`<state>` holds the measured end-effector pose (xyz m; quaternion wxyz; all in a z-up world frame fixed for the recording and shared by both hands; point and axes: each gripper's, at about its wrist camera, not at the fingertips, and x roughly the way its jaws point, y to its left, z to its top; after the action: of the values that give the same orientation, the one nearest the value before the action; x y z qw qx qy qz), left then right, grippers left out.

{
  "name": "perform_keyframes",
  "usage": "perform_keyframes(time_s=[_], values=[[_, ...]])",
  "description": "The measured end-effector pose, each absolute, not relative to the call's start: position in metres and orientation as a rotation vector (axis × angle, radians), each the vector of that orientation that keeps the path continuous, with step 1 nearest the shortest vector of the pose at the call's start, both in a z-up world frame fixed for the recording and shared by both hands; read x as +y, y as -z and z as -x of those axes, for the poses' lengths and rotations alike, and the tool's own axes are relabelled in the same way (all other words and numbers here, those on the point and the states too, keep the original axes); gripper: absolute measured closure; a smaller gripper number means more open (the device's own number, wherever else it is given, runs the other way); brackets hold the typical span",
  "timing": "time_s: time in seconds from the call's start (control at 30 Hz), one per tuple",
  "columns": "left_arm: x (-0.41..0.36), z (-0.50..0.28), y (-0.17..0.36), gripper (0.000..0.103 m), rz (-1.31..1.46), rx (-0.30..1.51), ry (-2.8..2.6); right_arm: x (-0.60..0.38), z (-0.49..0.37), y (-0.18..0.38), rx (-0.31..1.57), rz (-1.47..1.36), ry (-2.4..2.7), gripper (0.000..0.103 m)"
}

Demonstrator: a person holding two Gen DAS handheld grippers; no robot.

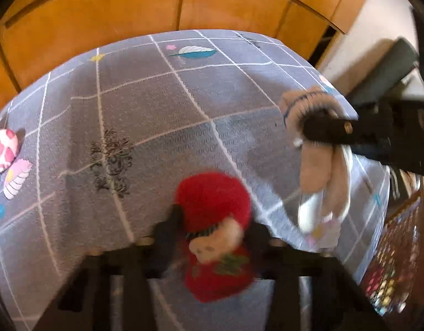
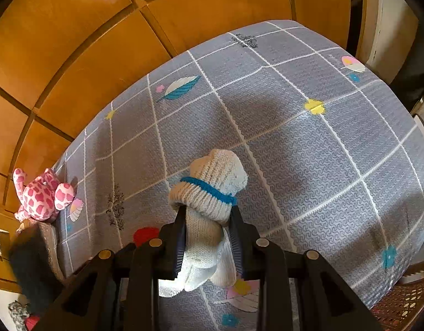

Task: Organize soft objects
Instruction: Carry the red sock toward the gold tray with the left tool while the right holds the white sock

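My left gripper [image 1: 214, 231] is shut on a red plush toy [image 1: 214, 201] with a pale face, held above the grey patterned bedspread [image 1: 156, 104]. My right gripper [image 2: 207, 237] is shut on a cream knitted sock bundle [image 2: 209, 190] with a blue stripe. The same bundle [image 1: 317, 149] hangs from the right gripper's black fingers [image 1: 330, 129] at the right of the left wrist view. A pink-and-white spotted plush [image 2: 43, 195] sits at the bed's far left edge; it also shows in the left wrist view [image 1: 3, 149].
Orange wooden wardrobe panels [image 2: 101, 41] stand behind the bed. A woven basket rim [image 2: 405, 298] is at the lower right, also seen with colourful fabric in the left wrist view [image 1: 391, 262]. A dark object [image 2: 32, 264] lies at the lower left.
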<state>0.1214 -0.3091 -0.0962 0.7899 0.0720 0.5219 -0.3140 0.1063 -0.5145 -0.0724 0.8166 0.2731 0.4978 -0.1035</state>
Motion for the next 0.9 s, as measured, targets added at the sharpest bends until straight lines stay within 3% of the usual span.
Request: perform_keyframes(time_s=[0.27,0.5,0.73,0.9], values=[[-0.229,-0.105,0.073,0.08,-0.138,1.04,0.636,-0.512,-0.111,0.074,1.082,-0.567,0.207,0.075],[-0.145,-0.095,0.083,0.08,-0.096,1.03,0.461,-0.473,-0.132,0.088,1.219,-0.435,0.083,0.075],[-0.12,-0.094,0.102,0.075,-0.046,1.017,0.438,-0.405,-0.149,0.099,1.268,-0.331,0.0,0.075],[-0.125,-0.084,0.106,0.074,-0.1,0.961,0.425,-0.371,-0.155,0.109,1.234,-0.143,0.06,0.069]])
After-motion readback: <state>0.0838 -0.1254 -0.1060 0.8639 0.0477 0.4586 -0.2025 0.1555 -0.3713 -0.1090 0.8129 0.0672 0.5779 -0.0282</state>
